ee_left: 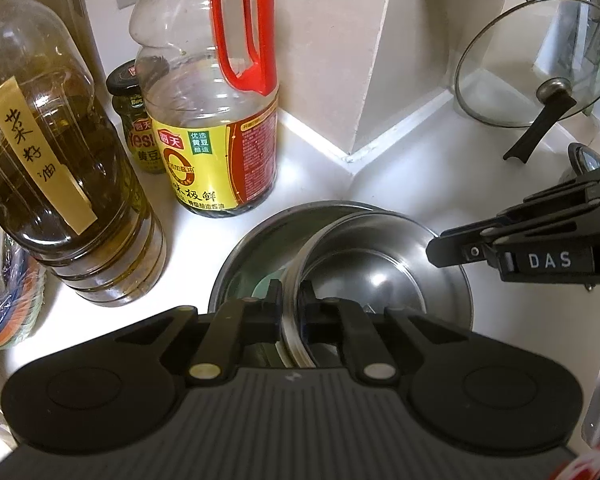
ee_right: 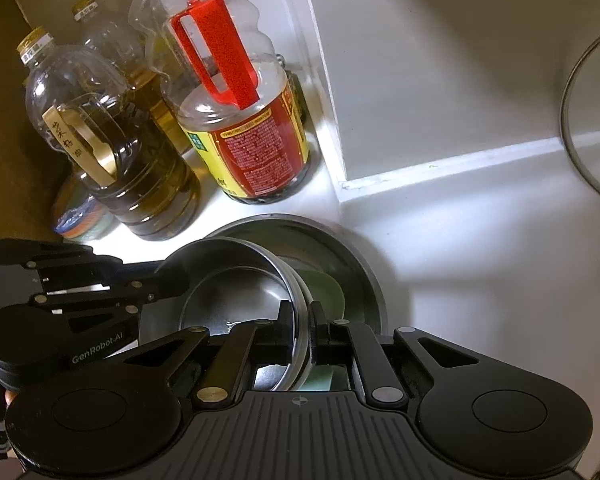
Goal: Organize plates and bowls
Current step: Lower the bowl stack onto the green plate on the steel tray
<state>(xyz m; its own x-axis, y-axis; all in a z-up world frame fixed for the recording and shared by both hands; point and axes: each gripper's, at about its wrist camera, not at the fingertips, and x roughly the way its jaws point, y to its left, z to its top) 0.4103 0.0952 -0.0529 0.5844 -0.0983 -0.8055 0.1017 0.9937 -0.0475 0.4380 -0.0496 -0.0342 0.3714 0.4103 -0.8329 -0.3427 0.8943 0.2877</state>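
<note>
Glossy steel bowls (ee_left: 380, 264), clear plastic bottle (ee_left: 208, 120), glass lid (ee_left: 536, 60).

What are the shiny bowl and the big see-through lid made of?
The bowl looks like stainless steel: silvery, polished, with mirror-like glints. Both grippers, left and right, pinch its rim. The lid looks like glass, since the wall shows through it, with a metal rim and a dark, probably plastic, handle.

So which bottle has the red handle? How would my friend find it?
Look where the white counter meets the wall corner. The clear bottle stands behind the steel bowls, beside the oil bottle. Only it has a red handle and yellow label.
</note>
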